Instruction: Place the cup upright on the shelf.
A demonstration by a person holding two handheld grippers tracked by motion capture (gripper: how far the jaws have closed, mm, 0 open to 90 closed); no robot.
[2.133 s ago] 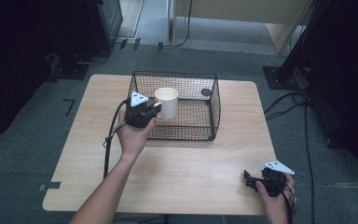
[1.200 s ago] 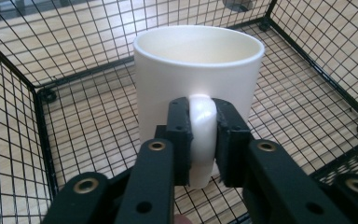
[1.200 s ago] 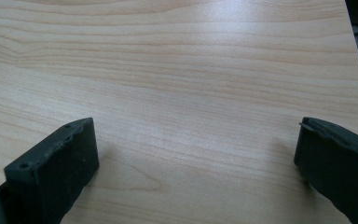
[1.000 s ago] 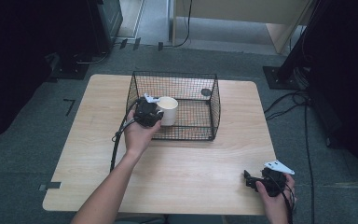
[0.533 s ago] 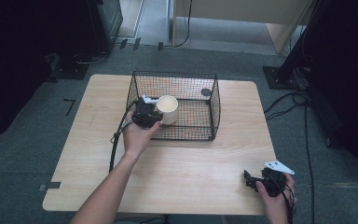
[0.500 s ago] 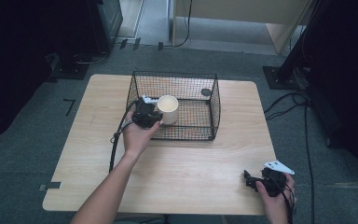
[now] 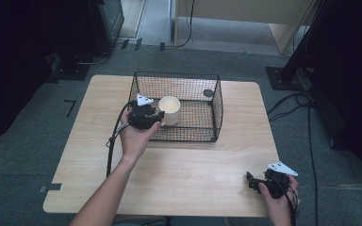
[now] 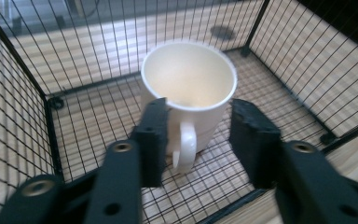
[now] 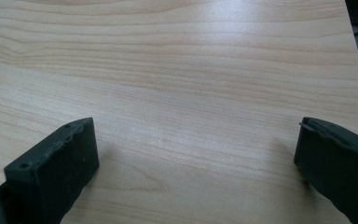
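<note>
While upright, mug (image 8: 189,93) between fingers (image 8: 151,135).

High view looks down on your table (image 7: 179,179); your left gripper view sits close inside the basket (image 8: 18,93), shared with high view; right skims bare tabletop.

A light wooden table (image 7: 184,183) with rounded corners stands on grey carpet (image 7: 37,155), a small dark disc (image 7: 208,93) lies toward its one o'clock part, and black cables (image 7: 306,122) trail over the floor at three o'clock.
</note>
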